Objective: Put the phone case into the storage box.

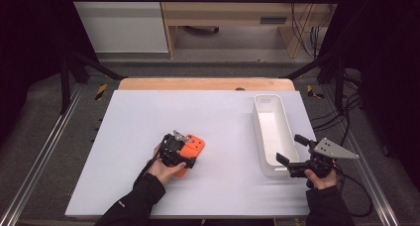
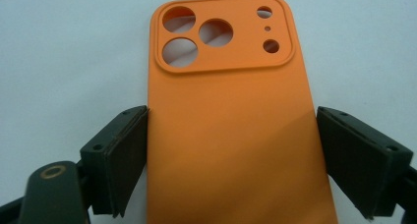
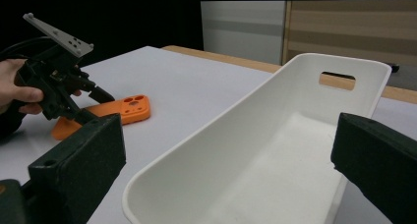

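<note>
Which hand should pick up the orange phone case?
Left. The left gripper already has its jaws on either side of the flat orange phone case, while the right gripper waits open by the long white plastic bin.

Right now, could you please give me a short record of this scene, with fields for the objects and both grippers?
surface: white table top
phone case: orange, flat on the table, camera cut-outs at its far end
bin: white, long, nothing in it, right of the case
left gripper: fingers straddle the case's sides; left pad at the edge, right pad slightly clear
right gripper: open, at the bin's near end
</note>
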Tool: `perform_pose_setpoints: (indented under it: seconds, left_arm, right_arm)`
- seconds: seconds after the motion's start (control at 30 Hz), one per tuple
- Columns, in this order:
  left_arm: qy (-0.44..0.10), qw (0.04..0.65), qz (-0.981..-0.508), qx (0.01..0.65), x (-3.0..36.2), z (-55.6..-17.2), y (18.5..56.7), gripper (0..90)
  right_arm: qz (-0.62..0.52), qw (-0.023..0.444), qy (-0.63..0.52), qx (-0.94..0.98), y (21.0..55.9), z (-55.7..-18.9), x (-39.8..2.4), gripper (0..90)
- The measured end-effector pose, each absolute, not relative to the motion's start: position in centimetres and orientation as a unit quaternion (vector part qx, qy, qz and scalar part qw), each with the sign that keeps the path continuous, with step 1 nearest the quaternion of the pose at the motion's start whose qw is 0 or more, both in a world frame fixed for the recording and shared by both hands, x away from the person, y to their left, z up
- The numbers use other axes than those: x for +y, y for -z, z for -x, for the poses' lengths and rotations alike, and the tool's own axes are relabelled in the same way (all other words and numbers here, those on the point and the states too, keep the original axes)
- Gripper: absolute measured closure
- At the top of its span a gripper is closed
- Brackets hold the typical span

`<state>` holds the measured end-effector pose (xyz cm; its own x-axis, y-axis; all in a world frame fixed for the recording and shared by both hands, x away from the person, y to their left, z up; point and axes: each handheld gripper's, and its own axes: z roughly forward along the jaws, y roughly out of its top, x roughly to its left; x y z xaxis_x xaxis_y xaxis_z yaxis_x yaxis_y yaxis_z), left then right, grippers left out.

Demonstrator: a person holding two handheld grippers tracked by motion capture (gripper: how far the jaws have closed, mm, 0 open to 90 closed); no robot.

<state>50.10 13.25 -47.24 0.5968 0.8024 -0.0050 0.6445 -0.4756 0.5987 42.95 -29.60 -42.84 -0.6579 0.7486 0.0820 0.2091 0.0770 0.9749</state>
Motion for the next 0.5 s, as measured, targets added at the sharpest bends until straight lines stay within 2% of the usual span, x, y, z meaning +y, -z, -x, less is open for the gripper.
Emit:
perform_pose_setpoints:
  seconds: [0.5]
  left_arm:
    - [-0.149, 0.316, -0.839, 0.417, 14.6, -49.8, 44.7, 14.7]
  right_arm:
    - [-0.342, 0.231, -0.585, 0.698, 42.8, -42.9, -29.6, 0.5]
